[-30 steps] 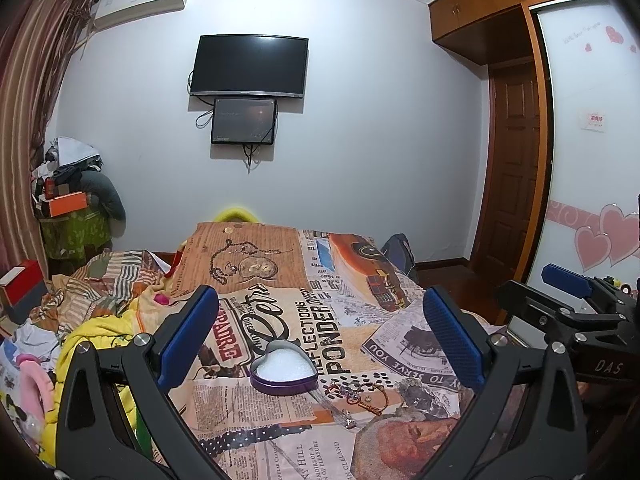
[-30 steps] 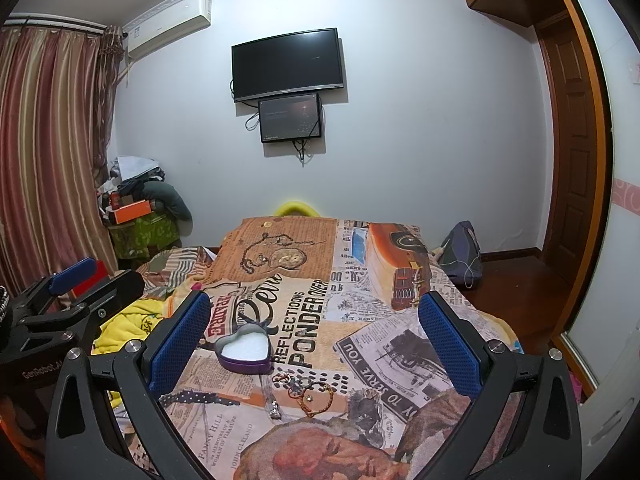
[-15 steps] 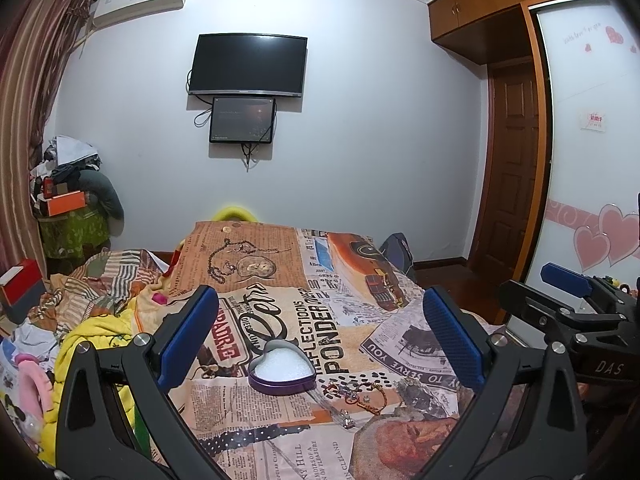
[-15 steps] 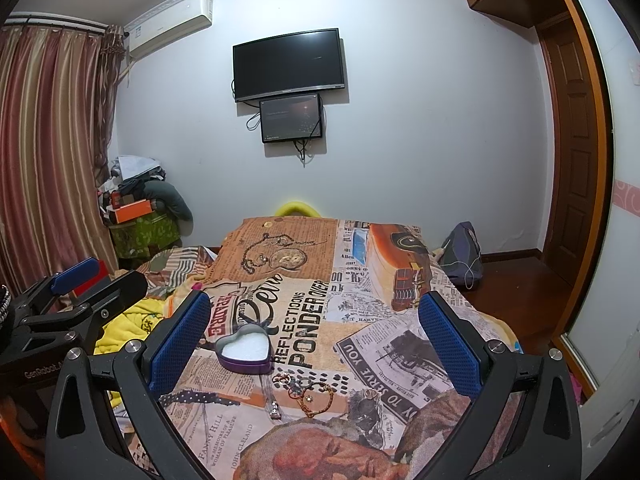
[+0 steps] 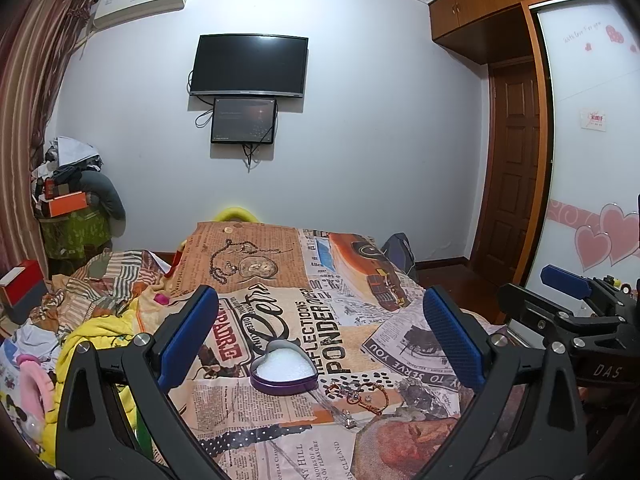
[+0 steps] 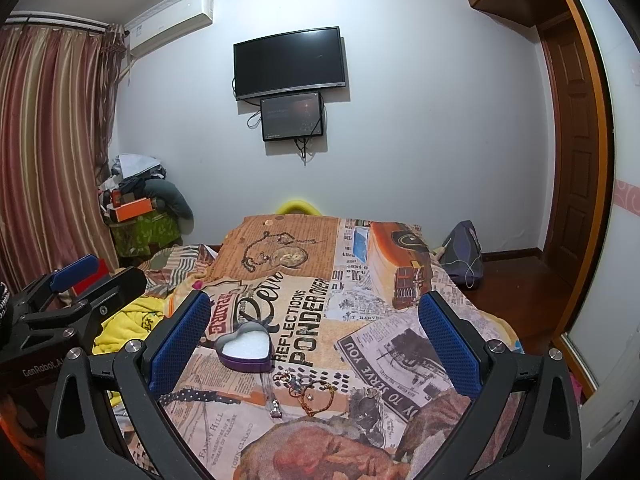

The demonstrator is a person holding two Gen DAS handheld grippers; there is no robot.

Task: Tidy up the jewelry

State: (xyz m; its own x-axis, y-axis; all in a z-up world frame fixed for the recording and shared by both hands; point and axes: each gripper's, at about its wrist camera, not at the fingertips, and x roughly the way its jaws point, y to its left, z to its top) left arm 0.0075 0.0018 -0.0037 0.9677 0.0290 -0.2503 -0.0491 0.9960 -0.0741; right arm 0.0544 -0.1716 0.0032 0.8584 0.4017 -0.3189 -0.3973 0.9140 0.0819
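Gaping wide, both hand-held grippers (image 5: 320,336) (image 6: 314,334) hold nothing.

The bedspread (image 5: 280,320) has a newspaper print in orange, cream and black. The heart box (image 5: 284,372) is purple with white filling. The curtain (image 6: 48,152) has red-brown and gold stripes. The pads (image 6: 178,344) are blue, and the blanket (image 6: 128,326) is yellow.
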